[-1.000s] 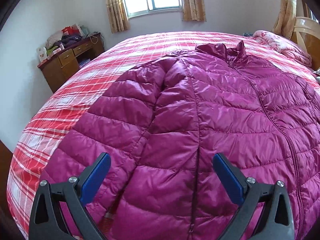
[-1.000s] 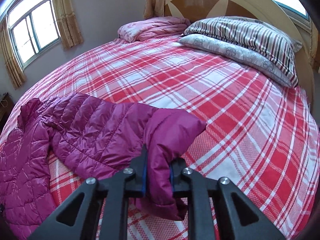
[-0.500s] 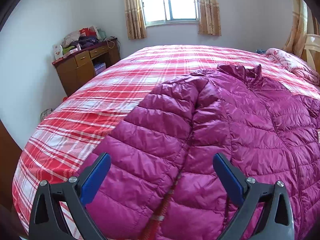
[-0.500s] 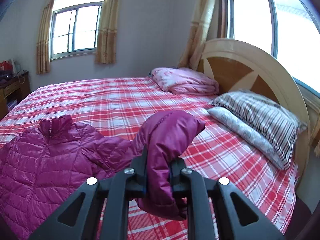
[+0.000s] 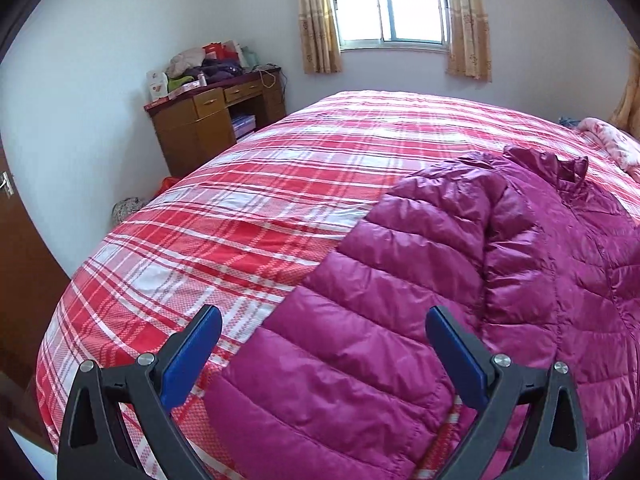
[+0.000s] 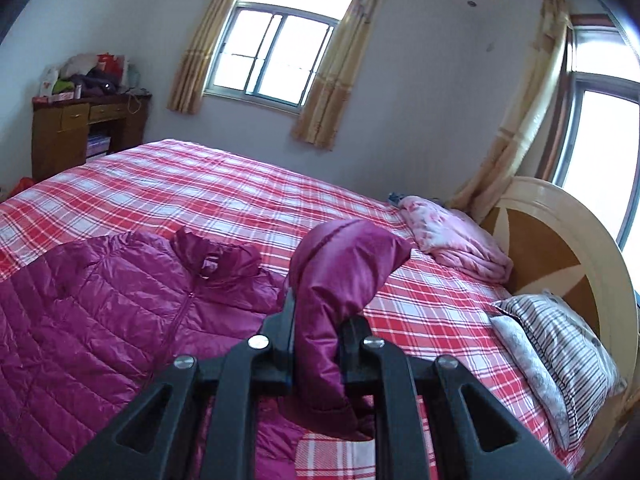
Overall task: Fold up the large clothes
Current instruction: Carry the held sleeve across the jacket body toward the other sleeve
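Observation:
A magenta quilted down jacket (image 5: 500, 264) lies front up on the red plaid bed (image 5: 240, 216), its collar toward the far side. My left gripper (image 5: 322, 340) hovers open above the jacket's left sleeve (image 5: 360, 320), nothing between its blue pads. In the right wrist view the jacket's body (image 6: 100, 304) spreads at the lower left. My right gripper (image 6: 318, 320) is shut on the end of the other sleeve (image 6: 344, 264), which is lifted off the bed and droops over the fingers.
A wooden desk (image 5: 208, 128) piled with clutter stands by the wall beyond the bed's left side. A folded pink blanket (image 6: 456, 240), striped pillows (image 6: 560, 344) and the headboard (image 6: 560, 240) sit at the right. A brown door (image 5: 16, 280) is at the left edge.
My right gripper rose and rolled, carrying the sleeve end up off the bed and toward the jacket's body. My left gripper slid left, from over the jacket's chest to over its left sleeve, still open.

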Action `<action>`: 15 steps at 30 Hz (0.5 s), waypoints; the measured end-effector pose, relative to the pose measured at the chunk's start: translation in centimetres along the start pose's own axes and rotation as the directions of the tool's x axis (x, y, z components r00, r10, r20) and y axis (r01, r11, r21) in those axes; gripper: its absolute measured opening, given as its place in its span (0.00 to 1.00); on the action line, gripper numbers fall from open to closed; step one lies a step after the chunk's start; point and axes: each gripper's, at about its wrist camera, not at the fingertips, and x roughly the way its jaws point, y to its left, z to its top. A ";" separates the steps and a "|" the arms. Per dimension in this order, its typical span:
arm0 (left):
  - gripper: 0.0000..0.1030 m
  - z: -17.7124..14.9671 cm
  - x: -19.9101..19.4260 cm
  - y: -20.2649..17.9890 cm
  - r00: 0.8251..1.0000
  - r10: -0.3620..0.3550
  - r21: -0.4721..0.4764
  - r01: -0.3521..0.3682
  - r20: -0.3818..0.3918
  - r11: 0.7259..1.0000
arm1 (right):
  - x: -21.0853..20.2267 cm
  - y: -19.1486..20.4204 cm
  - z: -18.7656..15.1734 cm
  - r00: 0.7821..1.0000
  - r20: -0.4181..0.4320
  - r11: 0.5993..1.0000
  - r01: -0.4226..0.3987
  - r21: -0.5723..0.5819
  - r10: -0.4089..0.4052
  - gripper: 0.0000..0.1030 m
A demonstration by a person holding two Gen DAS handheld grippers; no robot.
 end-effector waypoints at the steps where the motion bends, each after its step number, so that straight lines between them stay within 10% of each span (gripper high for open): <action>1: 0.99 0.0 0.2 0.2 1.000 0.006 -0.003 -0.006 -0.001 1.000 | 0.5 1.2 0.0 1.000 -0.004 1.000 -0.013 -0.019 0.012 0.17; 15: 0.99 -0.3 2.0 1.5 0.999 0.043 -0.010 -0.043 -0.025 0.999 | 6.8 11.8 -3.6 0.980 -0.140 0.979 -0.157 -0.132 0.138 0.17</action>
